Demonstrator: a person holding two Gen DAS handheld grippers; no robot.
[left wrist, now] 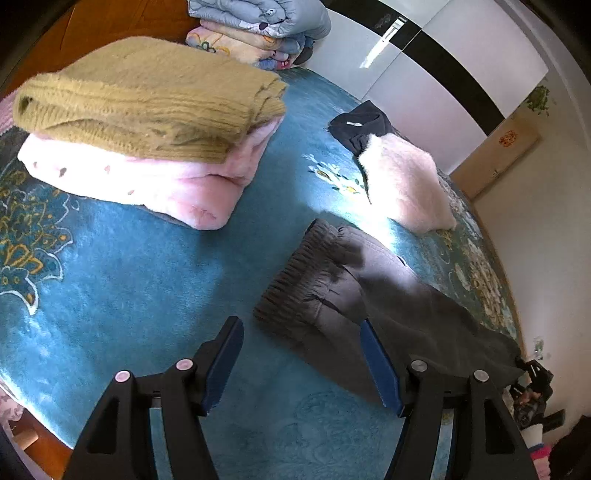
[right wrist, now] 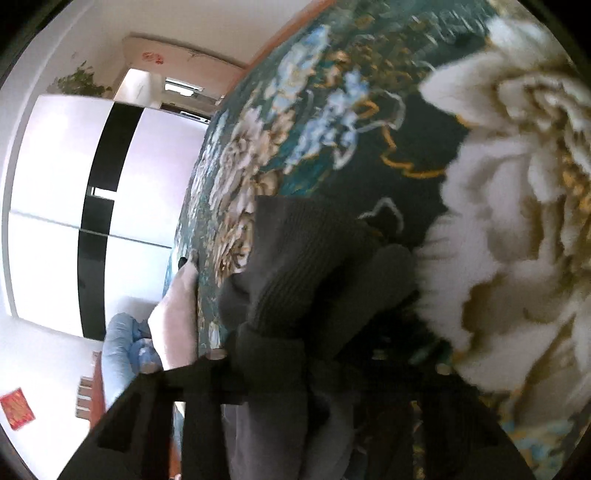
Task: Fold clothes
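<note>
A pair of dark grey trousers [left wrist: 373, 295] lies across a bed covered by a teal floral bedspread [left wrist: 140, 280], filling the lower right of the left wrist view, the ribbed elastic waistband [left wrist: 295, 273] towards frame centre and the leg running off to the lower right edge. The left hand-held gripper [left wrist: 301, 363] hangs over the bedspread at the bottom of the frame, its blue-padded fingers [left wrist: 221, 369] spread apart with nothing between them; the right-hand finger overlaps the near edge of the trousers in the picture, though contact cannot be told.

In the upper left, a folded mustard knitted sweater [left wrist: 147, 99] sits on top of a folded pink fleece garment [left wrist: 155, 177]. Behind them, at the top edge, folded quilts [left wrist: 255, 29] are stacked. A fluffy pale pink garment [left wrist: 402, 184] rests right of centre, touching a crumpled black garment [left wrist: 358, 125] just above it.

In the right wrist view, blurred and rolled steeply, the right hand-held gripper [right wrist: 295, 373] is clamped on a bunched ribbed cuff end of the same grey trousers [right wrist: 295, 266] in the lower centre, fabric gathered between the black fingers. Large cream flowers on the bedspread [right wrist: 517, 184] fill the right half; a white wardrobe with a black stripe [right wrist: 99, 184] occupies the left.
</note>
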